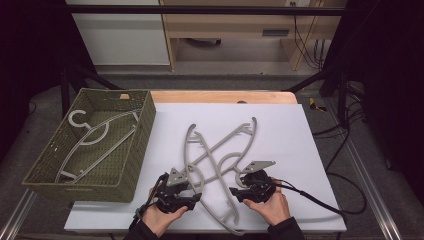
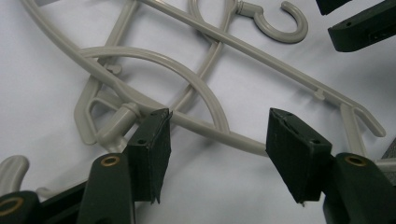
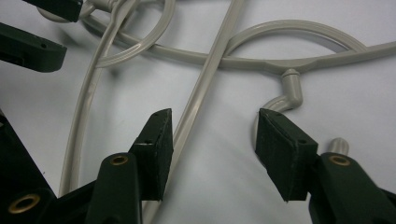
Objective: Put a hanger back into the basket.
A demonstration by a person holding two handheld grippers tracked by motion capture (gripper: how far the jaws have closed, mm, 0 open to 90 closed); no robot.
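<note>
Two grey plastic hangers lie crossed on the white tabletop (image 1: 300,150). One hanger (image 1: 187,145) curves down towards the front edge, and the other hanger (image 1: 235,134) slants across it. My left gripper (image 1: 194,191) sits at the crossed hangers' left side. In the left gripper view it (image 2: 217,116) stands open, with a hanger bar (image 2: 205,130) running behind its pads. My right gripper (image 1: 236,194) faces it from the right. In the right gripper view it (image 3: 214,114) is open, with a thin bar (image 3: 196,102) passing close by one pad and nothing gripped.
A green woven basket (image 1: 142,135) stands at the table's left and holds another grey hanger (image 1: 92,132). Cables trail off the right side of the table. A person's hands hold both grippers at the front edge.
</note>
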